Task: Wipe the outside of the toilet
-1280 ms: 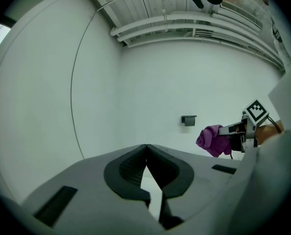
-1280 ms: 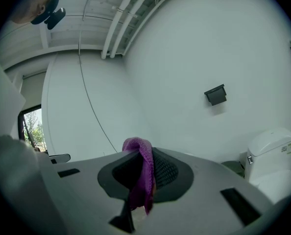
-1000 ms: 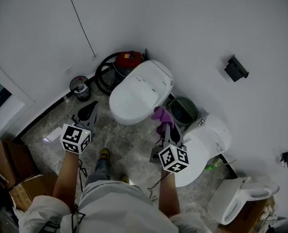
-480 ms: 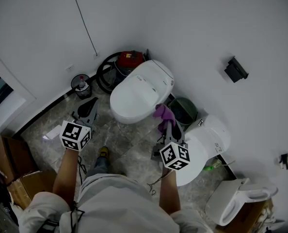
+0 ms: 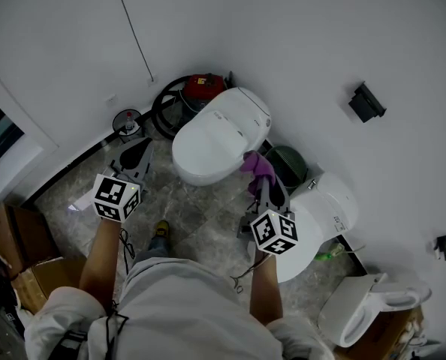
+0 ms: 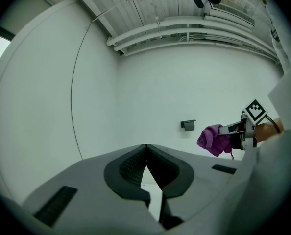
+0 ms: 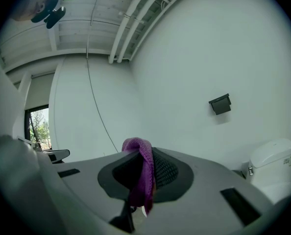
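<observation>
A white toilet [image 5: 217,135] with its lid down stands against the curved wall in the head view. My right gripper [image 5: 257,175] is shut on a purple cloth [image 5: 257,167], held just off the toilet's right side, near its front rim. The right gripper view shows the same purple cloth [image 7: 141,173] draped between the pads. My left gripper [image 5: 140,153] is shut and empty, held left of the toilet bowl above the floor. The left gripper view shows its jaws meeting at the tips [image 6: 146,147], with the cloth [image 6: 213,139] off to the right.
A second white toilet [image 5: 317,220] stands to the right, with a dark green bin [image 5: 287,165] between the two. A red vacuum with a black hose [image 5: 189,94] sits behind the toilet. A small black bin [image 5: 128,123] stands by the wall. Cardboard boxes [image 5: 13,257] lie at the left.
Both grippers have moved slightly up and forward; the right one with the cloth has come closer to the toilet's side.
</observation>
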{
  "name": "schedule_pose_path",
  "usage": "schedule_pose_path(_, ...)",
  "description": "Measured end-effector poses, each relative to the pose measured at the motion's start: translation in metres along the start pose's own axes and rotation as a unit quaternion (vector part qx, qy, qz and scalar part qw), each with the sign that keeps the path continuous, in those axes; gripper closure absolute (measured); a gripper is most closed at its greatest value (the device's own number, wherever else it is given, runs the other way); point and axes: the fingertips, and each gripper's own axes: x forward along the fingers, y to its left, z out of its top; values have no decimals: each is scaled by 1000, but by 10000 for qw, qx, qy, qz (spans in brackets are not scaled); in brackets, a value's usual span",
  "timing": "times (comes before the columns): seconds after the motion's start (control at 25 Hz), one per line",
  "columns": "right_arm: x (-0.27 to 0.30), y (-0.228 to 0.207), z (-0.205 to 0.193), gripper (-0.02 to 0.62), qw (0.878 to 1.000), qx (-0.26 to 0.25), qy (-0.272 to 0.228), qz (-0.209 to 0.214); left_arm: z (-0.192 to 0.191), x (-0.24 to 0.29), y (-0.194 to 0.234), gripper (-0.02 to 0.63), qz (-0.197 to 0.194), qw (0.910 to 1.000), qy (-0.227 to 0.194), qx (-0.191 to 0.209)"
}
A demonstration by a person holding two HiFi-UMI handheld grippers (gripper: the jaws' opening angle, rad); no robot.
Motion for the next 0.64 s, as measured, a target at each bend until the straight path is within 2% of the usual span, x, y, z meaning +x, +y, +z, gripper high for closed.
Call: schedule_pose_path(0.64,1,1,7,543,9999,35,-113,66,9,0,2,594,61,9999,-67,98)
